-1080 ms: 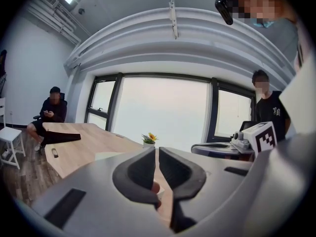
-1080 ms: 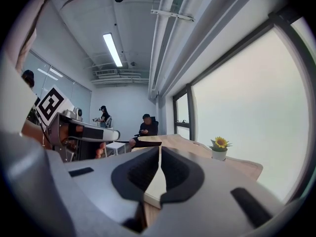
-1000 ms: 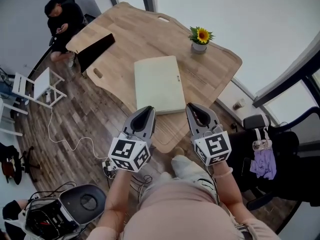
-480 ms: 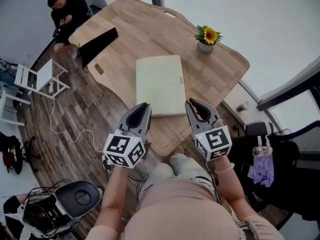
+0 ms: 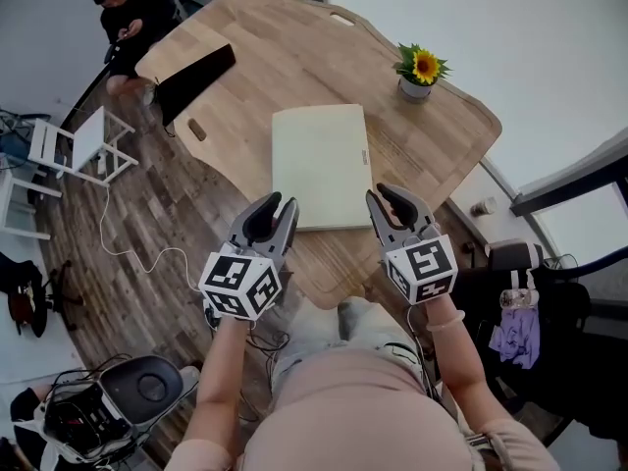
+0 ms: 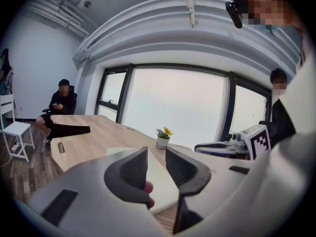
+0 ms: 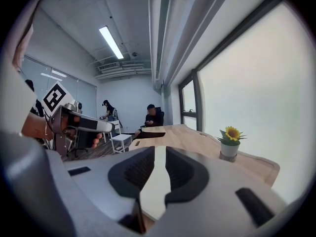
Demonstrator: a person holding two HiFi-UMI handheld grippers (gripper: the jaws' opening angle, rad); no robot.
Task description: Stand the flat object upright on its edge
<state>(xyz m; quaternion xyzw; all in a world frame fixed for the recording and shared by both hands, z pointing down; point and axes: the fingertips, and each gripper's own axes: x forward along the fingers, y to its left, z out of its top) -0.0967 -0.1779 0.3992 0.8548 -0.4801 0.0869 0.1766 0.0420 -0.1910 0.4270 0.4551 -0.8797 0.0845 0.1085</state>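
Both grippers are closer to the cream board [image 5: 322, 165] now. It lies flat on the wooden table [image 5: 285, 62]. The left gripper [image 5: 276, 206] and right gripper [image 5: 389, 197] have just been opening. Their fingers are a little apart, holding nothing.

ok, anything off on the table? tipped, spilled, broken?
Nothing stands out. The pale cream rectangular flat board lies flat on the light wooden table, with no damage that shows. The small potted sunflower stands upright beyond the board's far right corner, apart from it. No spill is visible.
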